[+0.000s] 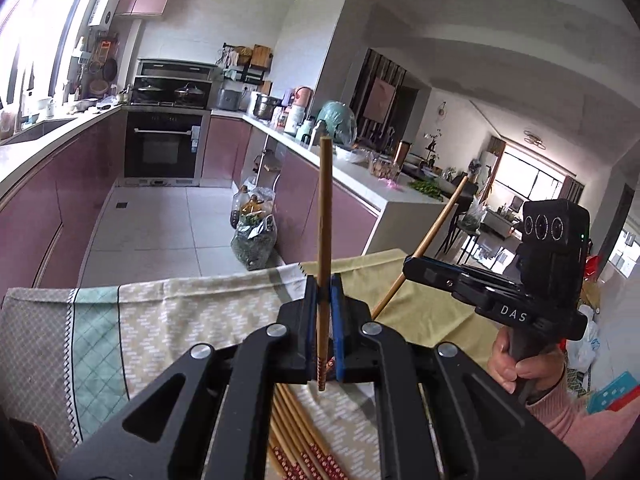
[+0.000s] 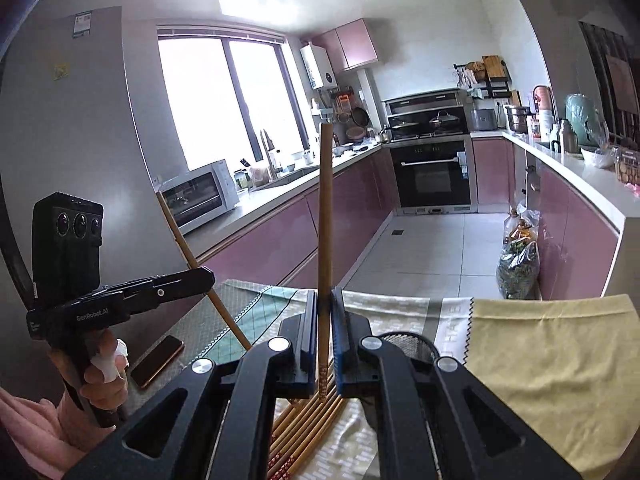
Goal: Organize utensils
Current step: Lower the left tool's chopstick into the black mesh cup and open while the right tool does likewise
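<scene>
Chopsticks are what this step is about: each gripper has one clamped and lifted clear of the table. The left gripper (image 1: 323,308) has its blue pads closed on a chopstick (image 1: 324,220) that stands nearly upright, patterned end hanging just below the jaws. The right gripper (image 2: 324,312) grips its own chopstick (image 2: 325,208) the same way, plain end up. In the left wrist view the right gripper shows at the right side, its stick slanting up and away.

The rest of the chopsticks (image 2: 308,420) lie bunched on the patterned cloth (image 2: 392,312) near the table's front edge, directly beneath both tools. A black mesh holder (image 2: 412,344) sits just beside that bundle, partly hidden behind the right gripper's frame; its opening is not fully visible. A yellow cloth (image 2: 552,360) covers the table's right side, and a phone (image 2: 158,360) lies towards the left edge.

Judging by this, the step in hand is carrying two picked sticks to the holder, with most of the bundle not yet sorted. The next move likely calls for bringing each stick over the holder's mouth, keeping it steep so the lower end enters first, and opening the jaws only once the tip is inside. The two sticks should go in one after the other so the grippers do not collide.
</scene>
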{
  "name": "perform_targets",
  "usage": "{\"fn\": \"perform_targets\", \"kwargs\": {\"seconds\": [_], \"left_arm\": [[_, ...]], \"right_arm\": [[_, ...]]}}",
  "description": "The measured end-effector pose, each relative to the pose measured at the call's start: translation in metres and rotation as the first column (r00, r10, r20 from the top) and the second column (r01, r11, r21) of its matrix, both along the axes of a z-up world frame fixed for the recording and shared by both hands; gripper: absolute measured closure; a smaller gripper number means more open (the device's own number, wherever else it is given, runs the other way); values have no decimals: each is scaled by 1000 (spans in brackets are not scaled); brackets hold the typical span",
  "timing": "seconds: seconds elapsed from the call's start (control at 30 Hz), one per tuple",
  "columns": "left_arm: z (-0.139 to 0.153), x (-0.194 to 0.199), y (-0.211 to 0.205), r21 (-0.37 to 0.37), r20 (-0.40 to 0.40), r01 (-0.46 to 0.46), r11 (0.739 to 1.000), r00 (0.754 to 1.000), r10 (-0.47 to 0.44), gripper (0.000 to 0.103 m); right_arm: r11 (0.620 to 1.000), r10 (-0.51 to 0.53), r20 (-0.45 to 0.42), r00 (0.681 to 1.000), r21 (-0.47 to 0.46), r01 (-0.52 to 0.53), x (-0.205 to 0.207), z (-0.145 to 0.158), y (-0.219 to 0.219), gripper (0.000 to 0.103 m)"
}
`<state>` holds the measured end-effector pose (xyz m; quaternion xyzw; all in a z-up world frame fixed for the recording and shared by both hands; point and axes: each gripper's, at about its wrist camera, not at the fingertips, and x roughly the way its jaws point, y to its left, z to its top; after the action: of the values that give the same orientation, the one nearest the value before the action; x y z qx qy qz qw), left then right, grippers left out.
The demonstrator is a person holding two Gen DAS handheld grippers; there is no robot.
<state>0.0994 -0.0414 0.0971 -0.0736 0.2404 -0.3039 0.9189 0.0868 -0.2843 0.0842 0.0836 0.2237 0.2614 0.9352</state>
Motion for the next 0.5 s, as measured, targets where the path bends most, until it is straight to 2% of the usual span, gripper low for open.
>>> {"fn": "perform_targets", "kwargs": {"seconds": [0.13,0.23,0.37,0.5], "left_arm": [[20,16,-23,-15,40,14,1000,999,-14,96],[25,34,-41,-16,31,26,1000,999,-25,96],[15,57,-65,25,-7,34,999,999,-33,96],[-9,75,-87,93,-79,51,994,996,-44,96]], "right_arm": [[999,-40,37,999,-16,41,12,13,-11,97],[997,-69,44,997,-37,70,20,16,-17,97],[994,-79,1,997,-70,79,35,8,-21,97],[991,-67,-76,995,-119,57,51,-13,-17,97]]}}
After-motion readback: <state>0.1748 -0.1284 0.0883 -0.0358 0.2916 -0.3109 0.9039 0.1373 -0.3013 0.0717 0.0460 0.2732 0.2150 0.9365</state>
